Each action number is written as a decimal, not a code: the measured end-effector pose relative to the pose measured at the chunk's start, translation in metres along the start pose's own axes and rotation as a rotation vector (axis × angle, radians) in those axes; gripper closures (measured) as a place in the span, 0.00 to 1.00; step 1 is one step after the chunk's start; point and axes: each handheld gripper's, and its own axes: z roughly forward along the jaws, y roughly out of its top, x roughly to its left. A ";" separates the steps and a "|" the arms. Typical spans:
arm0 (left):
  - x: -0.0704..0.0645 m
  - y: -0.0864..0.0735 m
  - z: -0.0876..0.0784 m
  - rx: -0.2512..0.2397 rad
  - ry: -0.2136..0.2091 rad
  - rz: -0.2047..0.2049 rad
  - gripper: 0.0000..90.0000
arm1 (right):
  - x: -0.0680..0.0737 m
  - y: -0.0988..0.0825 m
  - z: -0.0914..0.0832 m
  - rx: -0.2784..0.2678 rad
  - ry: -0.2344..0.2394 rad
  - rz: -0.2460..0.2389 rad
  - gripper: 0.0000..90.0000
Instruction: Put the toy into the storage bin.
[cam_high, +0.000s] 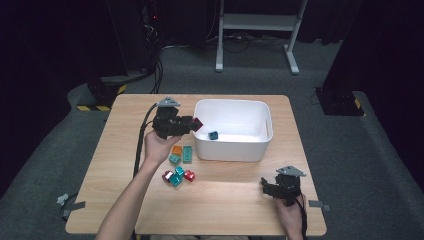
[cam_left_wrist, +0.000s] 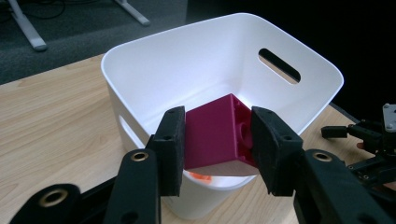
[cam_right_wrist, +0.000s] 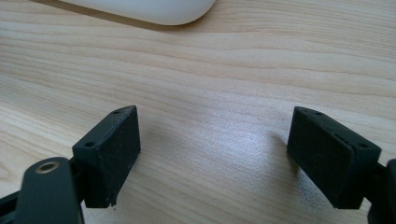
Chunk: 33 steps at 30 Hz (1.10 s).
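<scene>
The left gripper (cam_high: 191, 125) is clamped on a magenta plastic building brick (cam_left_wrist: 219, 135), its two black pads pressing the brick's opposite sides, and it holds the brick over the near-left rim of the white plastic tub (cam_high: 235, 150) with cut-out handles that stands on the light wooden table (cam_high: 125, 195). In the left gripper view the brick sits tilted, one studded face turned toward the right-hand pad, with the tub's open interior behind it. A small teal brick (cam_high: 213, 135) lies on the tub's floor, toward its left wall. Just left of the tub, on the table, lie an orange brick (cam_high: 177, 150) and a green studded plate (cam_high: 187, 154), and a little nearer the person a loose cluster of red and teal bricks (cam_high: 177, 176). The right gripper (cam_high: 272, 186) rests low over bare wood at the tub's near-right side, its jaws standing wide apart with nothing between them.
</scene>
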 end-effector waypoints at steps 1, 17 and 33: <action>-0.001 0.001 0.002 -0.001 -0.004 -0.002 0.63 | 0.000 0.000 0.000 0.000 0.000 0.000 0.19; -0.007 0.009 0.028 0.020 -0.024 -0.008 0.63 | 0.000 0.000 0.000 0.000 0.000 0.000 0.19; -0.014 0.009 0.053 0.054 -0.012 0.009 0.62 | 0.000 0.000 0.000 0.000 0.000 -0.001 0.19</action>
